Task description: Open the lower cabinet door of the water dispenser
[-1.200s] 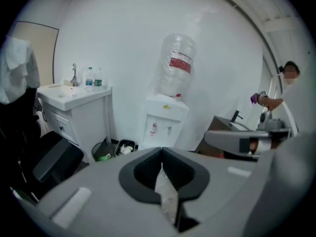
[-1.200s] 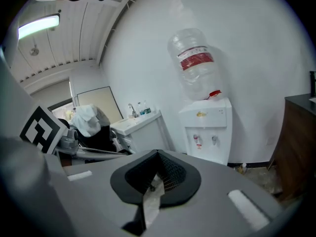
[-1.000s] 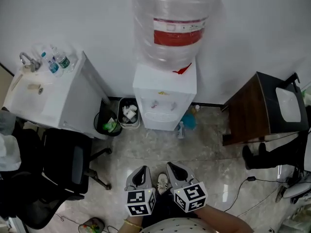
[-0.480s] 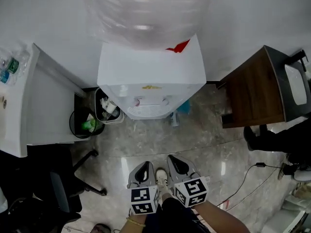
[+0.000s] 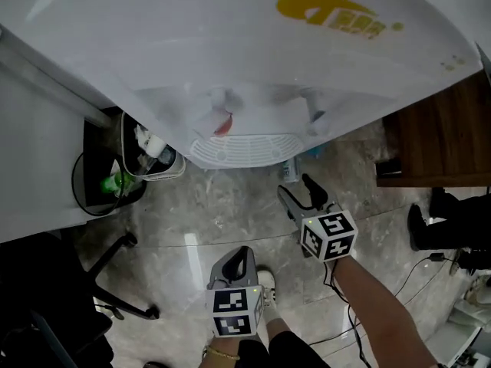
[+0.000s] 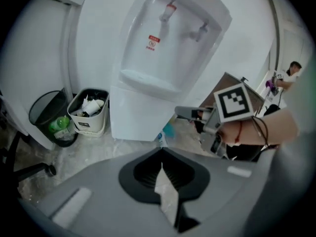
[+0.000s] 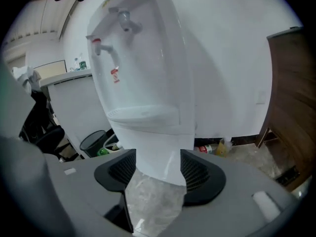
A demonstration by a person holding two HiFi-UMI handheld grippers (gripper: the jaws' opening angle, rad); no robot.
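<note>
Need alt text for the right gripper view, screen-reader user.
A white water dispenser fills the frame, its two taps above a drip tray and its lower cabinet straight ahead of the right tongs, whose jaws are opening with nothing held between them. A black bin stands at left, a brown wooden cabinet at right.

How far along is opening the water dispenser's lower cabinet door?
Done: nothing; the lower cabinet door looks closed. In hand: the right gripper, jaws opening with nothing between them, points at the water dispenser; the left gripper is shut, empty. Remaining: reach the door, pull it open.
</note>
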